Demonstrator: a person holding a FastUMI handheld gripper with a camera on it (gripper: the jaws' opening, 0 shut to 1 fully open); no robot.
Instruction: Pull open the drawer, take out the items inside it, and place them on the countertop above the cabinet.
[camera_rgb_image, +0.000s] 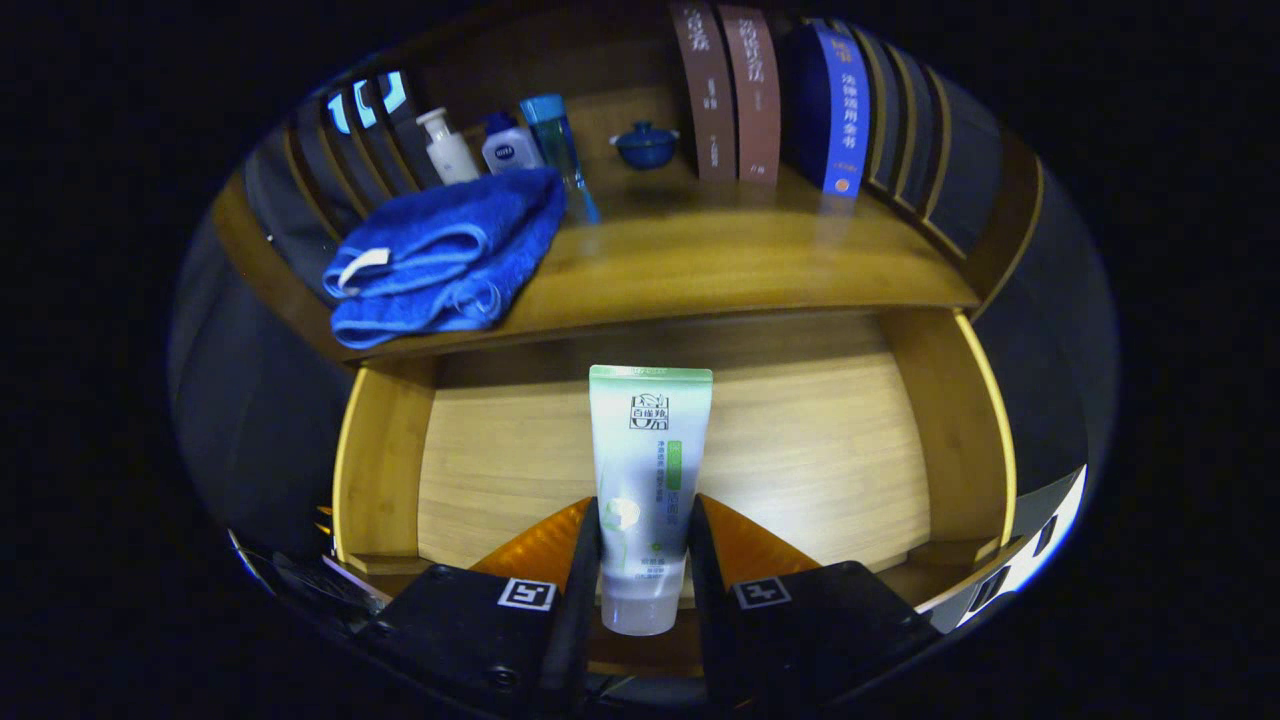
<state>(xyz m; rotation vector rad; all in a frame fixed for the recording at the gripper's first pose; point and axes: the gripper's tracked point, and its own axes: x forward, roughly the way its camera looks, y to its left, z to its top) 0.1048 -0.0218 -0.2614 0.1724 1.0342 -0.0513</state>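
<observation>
I find my gripper (643, 520) closed on the tube (647, 480), both fingers pressing its lower sides; the tube stands between them, cap end toward the camera and crimped end pointing away. It is over the open drawer (380, 470), whose wooden floor shows bare around it. I cannot tell whether the tube touches that floor or is lifted off it. Beyond the drawer lies the countertop (720, 260). On it, to the left, I note a folded blue towel (440, 260) overhanging the front edge. Behind the towel stand a pump bottle (447, 146), a small white bottle (510, 148) and a teal bottle (555, 135). A small blue pot (645, 145) sits mid-counter, and upright books (770, 100) stand to its right.
</observation>
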